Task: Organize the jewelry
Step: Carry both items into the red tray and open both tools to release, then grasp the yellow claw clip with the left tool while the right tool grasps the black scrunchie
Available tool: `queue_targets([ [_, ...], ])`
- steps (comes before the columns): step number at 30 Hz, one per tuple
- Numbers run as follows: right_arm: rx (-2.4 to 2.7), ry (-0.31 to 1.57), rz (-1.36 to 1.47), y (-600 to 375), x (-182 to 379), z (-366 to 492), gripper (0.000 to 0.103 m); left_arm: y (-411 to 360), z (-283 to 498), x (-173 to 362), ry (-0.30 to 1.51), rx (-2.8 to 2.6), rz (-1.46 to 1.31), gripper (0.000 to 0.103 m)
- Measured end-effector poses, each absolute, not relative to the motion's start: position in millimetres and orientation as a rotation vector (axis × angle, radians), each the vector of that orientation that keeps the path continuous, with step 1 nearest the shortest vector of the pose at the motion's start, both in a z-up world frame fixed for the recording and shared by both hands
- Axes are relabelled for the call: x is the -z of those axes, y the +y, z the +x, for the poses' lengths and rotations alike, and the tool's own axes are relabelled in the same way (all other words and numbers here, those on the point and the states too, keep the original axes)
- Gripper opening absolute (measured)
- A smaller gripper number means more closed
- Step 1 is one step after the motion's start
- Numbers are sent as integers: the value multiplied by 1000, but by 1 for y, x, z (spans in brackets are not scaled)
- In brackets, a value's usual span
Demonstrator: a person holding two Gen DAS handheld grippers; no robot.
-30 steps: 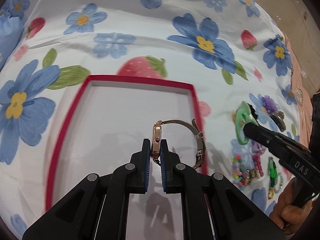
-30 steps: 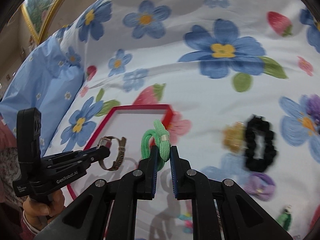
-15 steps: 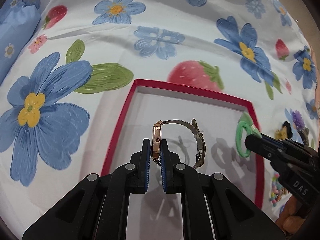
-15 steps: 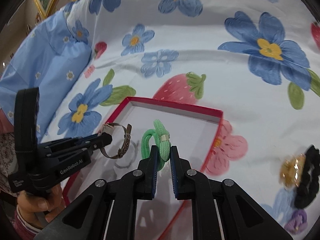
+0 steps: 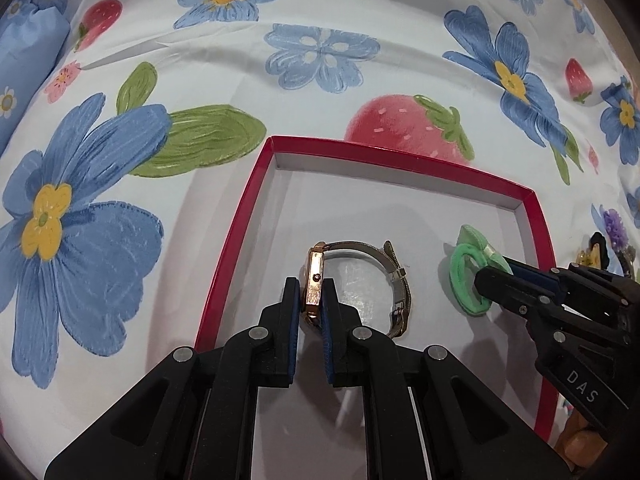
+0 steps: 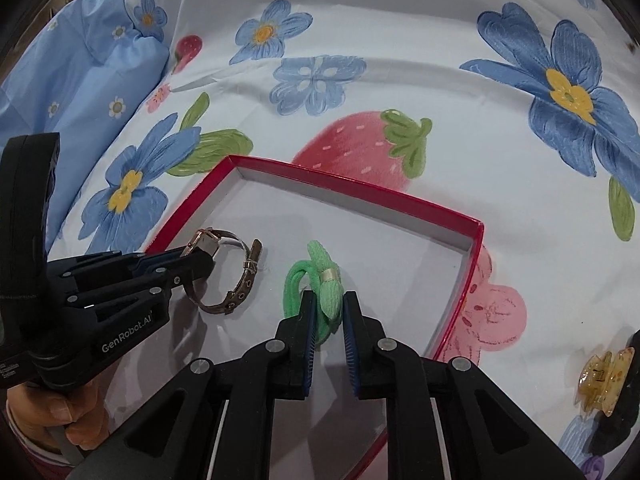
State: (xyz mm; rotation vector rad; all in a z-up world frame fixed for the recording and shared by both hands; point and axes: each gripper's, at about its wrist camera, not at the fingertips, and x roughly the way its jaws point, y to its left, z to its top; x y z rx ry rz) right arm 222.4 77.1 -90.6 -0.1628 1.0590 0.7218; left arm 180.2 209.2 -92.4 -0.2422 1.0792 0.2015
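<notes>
Inside the red box (image 5: 538,240), left gripper (image 5: 311,304) is clenching the watch (image 5: 316,280); right gripper (image 6: 326,312) fingers are opening around the green hair tie (image 6: 330,300).

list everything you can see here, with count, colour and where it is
box: 1, red rim, white inside, lid off, on the bedsheet
watch: 1, rose-gold case with a brownish band, over the left part of the box, clamped by its case
hair tie: 1, green, over the middle of the box, between the opening jaws
hair clip: 1, amber, on the sheet right of the box
scrunchie: 1, black, beside the clip, mostly cut off
bedsheet: 1, white with blue flowers and strawberries, under everything
pillow: 1, light blue, far left
left gripper: 1, black, shut on the watch
right gripper: 1, black, jaws opening around the hair tie
hand: 1, holding the left gripper's handle
</notes>
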Motion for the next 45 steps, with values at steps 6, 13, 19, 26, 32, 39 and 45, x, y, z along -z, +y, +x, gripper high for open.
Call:
queue_targets([
  [6,-731,1059,-151,77,90,223,16,207,181,92,1086,-219,-225,17],
  [13,-735,1046,-97,65,79,221,27,206,172,77,1057,-246,-210,38],
  [19,-738,1004,-21,39,59,210,30,204,151,57,1011,-234,-267,41],
  [26,-678,944,58,-16,44,191,35,187,130,40,959,-212,-326,48],
  [32,-612,923,111,-60,42,182,36,170,117,34,936,-163,-404,49],
  [39,-524,911,156,-111,46,170,37,133,110,33,935,-75,-428,49],
  [45,-461,896,190,-146,47,165,37,103,115,30,948,-15,-390,54],
])
